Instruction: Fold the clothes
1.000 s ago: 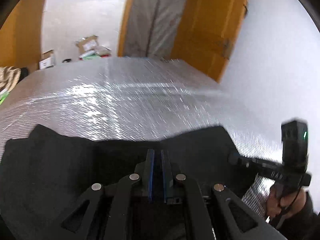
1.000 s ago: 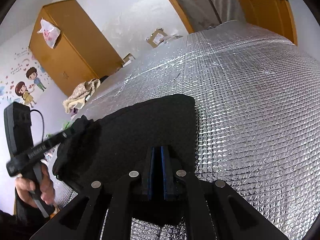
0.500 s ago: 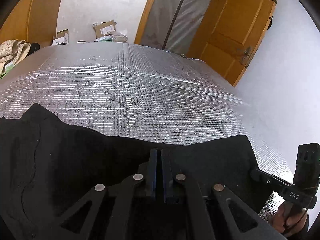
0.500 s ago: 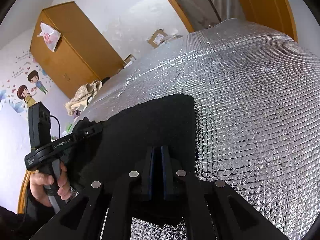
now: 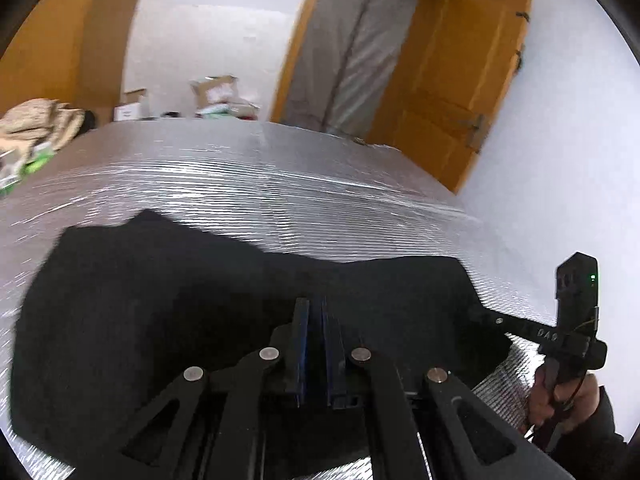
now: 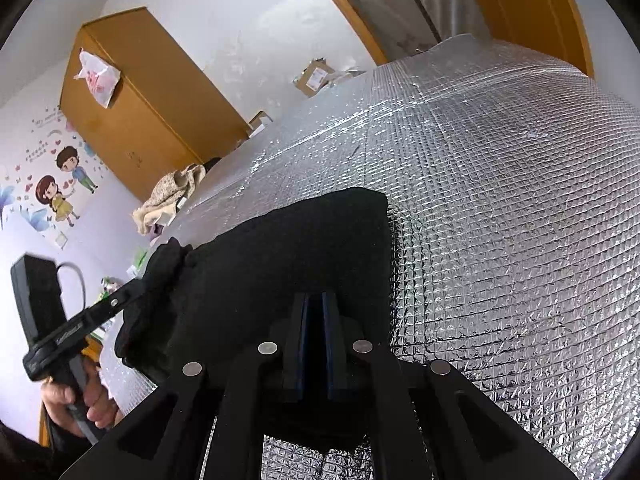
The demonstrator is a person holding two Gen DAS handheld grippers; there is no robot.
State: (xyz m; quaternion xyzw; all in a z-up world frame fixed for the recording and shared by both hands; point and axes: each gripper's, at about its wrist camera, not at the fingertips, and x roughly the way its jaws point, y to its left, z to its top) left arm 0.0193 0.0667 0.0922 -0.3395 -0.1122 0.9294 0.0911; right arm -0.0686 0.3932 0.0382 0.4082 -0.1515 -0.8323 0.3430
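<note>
While both hands grip near edge of black garment [image 6: 288,264], cloth lies on near part of silver quilted foil mat [image 6: 500,208]. My left gripper [image 5: 315,308] nearly closed, pinching garment's left end. My right gripper [image 6: 316,300] nearly closed, pinching right end, beside mat's bare right stretch. Lettering "DAS" legible on right gripper's arm in left view. Cartoon couple sticker [image 6: 60,188] on wall; its writing too small to read.
</note>
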